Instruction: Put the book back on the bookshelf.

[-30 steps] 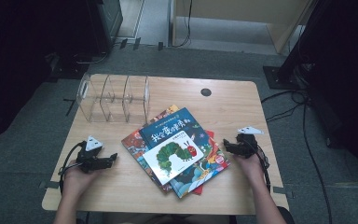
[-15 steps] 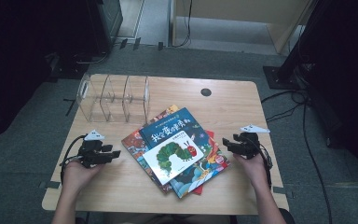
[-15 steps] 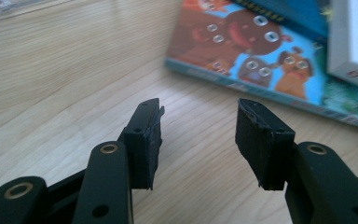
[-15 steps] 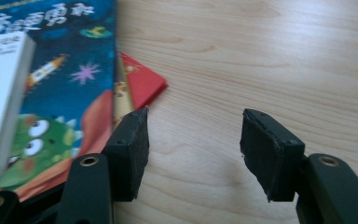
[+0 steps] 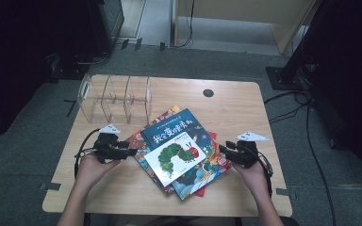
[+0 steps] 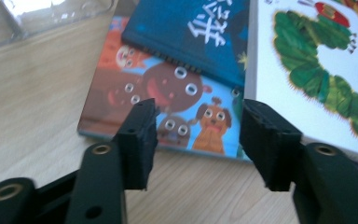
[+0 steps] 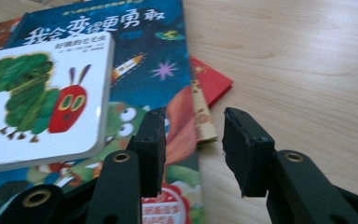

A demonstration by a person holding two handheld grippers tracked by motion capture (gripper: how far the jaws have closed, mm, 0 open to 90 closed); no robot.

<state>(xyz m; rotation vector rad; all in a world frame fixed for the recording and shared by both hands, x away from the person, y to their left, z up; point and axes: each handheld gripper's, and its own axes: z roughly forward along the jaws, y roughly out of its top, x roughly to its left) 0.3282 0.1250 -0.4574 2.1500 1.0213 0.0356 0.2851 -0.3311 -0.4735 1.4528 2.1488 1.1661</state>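
Observation:
A fanned pile of picture books lies mid-table. A white caterpillar book (image 5: 175, 157) (image 6: 307, 70) (image 7: 37, 98) is on top, over a blue book with white characters (image 5: 174, 129) (image 6: 200, 32) (image 7: 135, 46). My left gripper (image 5: 131, 151) (image 6: 196, 135) hovers at the pile's left edge, before a book with cartoon dogs (image 6: 168, 102). Its jaws have just been opening and nothing is between them. My right gripper (image 5: 222, 149) (image 7: 193, 149) hangs over the pile's right edge near a red book (image 7: 212, 81). Its jaws have just been closing but still stand apart, with nothing between them.
A clear plastic rack (image 5: 114, 98) (image 6: 51, 14) with upright dividers stands at the back left of the wooden table (image 5: 245, 108). A small black round hole (image 5: 208, 92) sits near the far edge. Cables trail on the dark floor at right.
The left gripper has moved right and farther from the front edge, closer to the pile. The right gripper has shifted slightly toward the books. The books have not moved.

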